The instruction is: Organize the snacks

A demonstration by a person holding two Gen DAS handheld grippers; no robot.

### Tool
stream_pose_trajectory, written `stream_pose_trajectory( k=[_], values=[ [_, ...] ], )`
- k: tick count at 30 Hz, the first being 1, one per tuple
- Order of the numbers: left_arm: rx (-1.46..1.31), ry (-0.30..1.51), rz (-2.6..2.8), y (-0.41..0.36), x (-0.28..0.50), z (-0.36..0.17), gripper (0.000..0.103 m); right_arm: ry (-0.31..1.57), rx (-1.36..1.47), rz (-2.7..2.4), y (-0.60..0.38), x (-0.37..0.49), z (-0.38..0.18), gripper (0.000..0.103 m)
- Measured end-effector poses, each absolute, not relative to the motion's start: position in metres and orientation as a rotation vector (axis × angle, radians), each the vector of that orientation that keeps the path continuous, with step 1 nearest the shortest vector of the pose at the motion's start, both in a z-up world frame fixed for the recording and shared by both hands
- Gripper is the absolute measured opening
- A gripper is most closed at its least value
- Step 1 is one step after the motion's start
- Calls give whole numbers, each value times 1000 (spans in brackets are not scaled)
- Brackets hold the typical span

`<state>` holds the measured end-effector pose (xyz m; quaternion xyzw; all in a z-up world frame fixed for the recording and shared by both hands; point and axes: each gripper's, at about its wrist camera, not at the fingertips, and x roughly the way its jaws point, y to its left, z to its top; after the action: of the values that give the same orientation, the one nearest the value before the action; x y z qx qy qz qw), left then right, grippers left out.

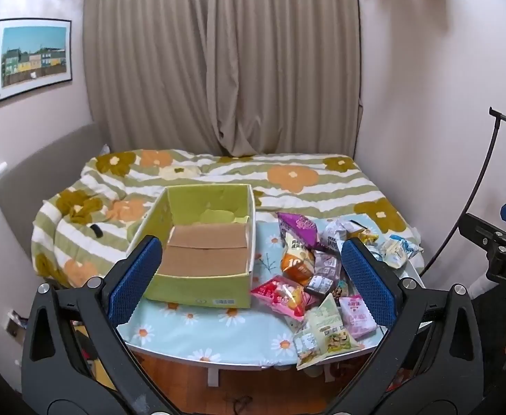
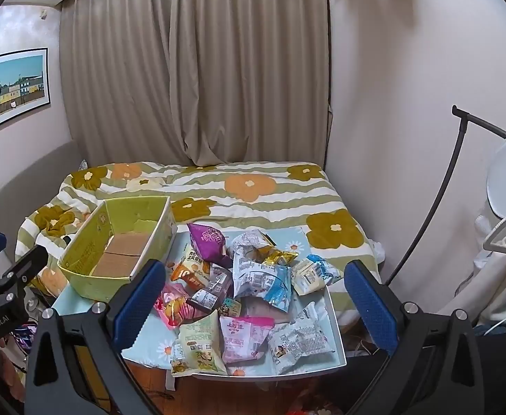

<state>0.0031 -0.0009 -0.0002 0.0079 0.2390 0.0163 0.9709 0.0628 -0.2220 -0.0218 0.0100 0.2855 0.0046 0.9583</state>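
- Here the left gripper (image 1: 251, 276) hangs with its blue pads spread as wide as they go, nothing between them, aimed down over the near edge of the small table (image 1: 190, 342)
- Likewise the right gripper (image 2: 253, 295) stands fully spread and empty, tilted down toward the snack pile (image 2: 242, 287)
- Just past the left gripper sits the green cardboard box (image 1: 204, 288), open-topped and with nothing in it, on the left part of the floral tablecloth
- Beside the box, on the right part of the table, the packets lie heaped and overlapping: a purple pouch (image 2: 206, 240) toward the back, a pale blue and white bag (image 2: 266, 282) in the middle, a pink packet (image 2: 240, 337) and a light green packet (image 2: 197, 342) at the front edge
- The green packet overhangs the table edge and looks the easiest to knock off
- These look like light, air-puffed foil and plastic bags, slippery and crushable, so a hard squeeze could crush the contents or pop a bag
- The crimped end seam or a flat corner seems the best hold, since a pinch across the puffed belly would likely slide
- Lifting a top packet first should keep the heap from scattering
- Behind the table lies a bed with a flowered quilt (image 1: 287, 176) and drawn curtains
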Motion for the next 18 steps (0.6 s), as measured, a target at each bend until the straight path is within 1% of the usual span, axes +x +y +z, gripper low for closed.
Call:
stream_pose_trajectory(
  k=[18],
  values=[
    [-7,507,28,1,1,-2,103,583,27,12,-229,63,-23,103]
  ],
)
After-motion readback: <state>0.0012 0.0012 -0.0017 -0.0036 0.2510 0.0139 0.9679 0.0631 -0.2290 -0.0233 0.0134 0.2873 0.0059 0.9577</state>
